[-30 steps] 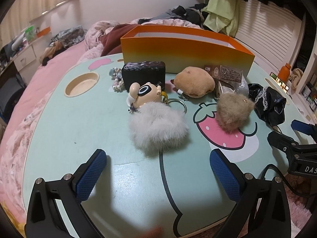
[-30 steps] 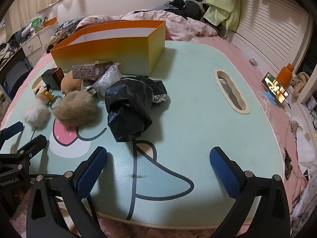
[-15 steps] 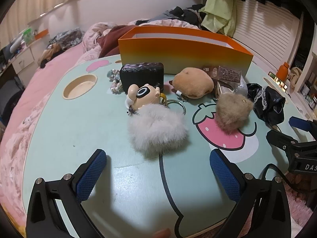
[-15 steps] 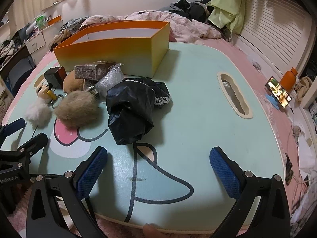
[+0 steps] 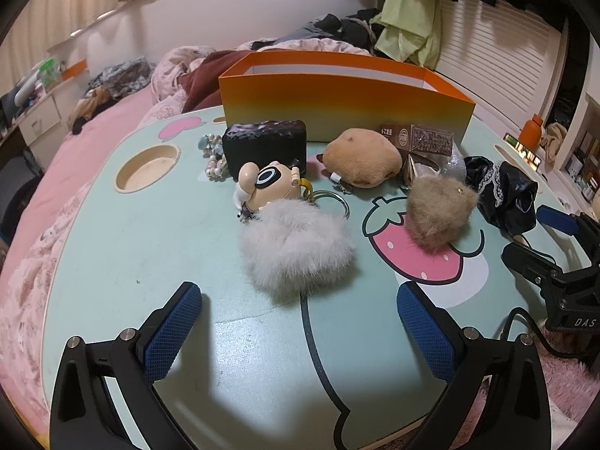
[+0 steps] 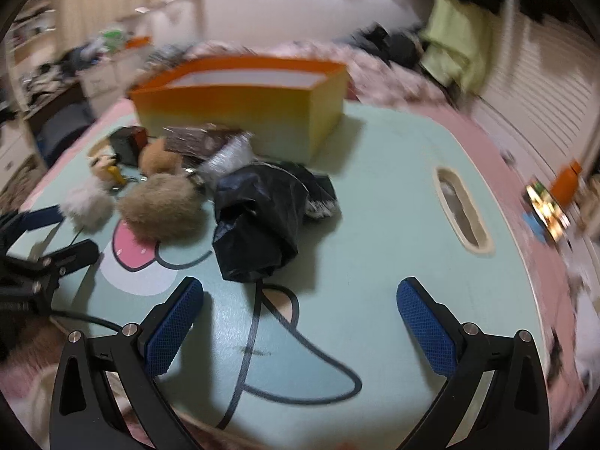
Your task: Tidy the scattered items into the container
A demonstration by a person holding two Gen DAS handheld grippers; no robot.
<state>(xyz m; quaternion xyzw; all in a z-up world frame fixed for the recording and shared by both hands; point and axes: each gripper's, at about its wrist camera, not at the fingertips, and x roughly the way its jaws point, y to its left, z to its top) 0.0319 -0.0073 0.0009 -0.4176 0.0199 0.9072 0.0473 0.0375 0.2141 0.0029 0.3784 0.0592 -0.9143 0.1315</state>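
Note:
An orange box [image 5: 345,107] [image 6: 240,112] stands at the back of the mint-green table [image 5: 150,262]. In front of it lie a white fluffy pompom [image 5: 296,247] with a cartoon figure keychain [image 5: 268,185], a dark pouch [image 5: 264,144], a tan plush [image 5: 362,157], a brown fur pompom [image 5: 438,212] [image 6: 161,206], a brown packet [image 5: 420,138], beads [image 5: 212,155] and a black bag [image 5: 502,195] [image 6: 258,221]. My left gripper [image 5: 300,333] is open, just short of the white pompom. My right gripper [image 6: 300,330] is open, near the black bag. The right wrist view is blurred.
The table has a round cup recess [image 5: 146,168] at the left and an oval handle slot [image 6: 461,210] at the right. A bed with pink bedding and heaped clothes [image 5: 210,71] lies behind. An orange bottle [image 5: 530,131] and a phone [image 6: 547,210] sit off the right edge.
My left gripper has crept closer to the white pompom. My right gripper has moved forward towards the black bag and is still swinging, blurring its view.

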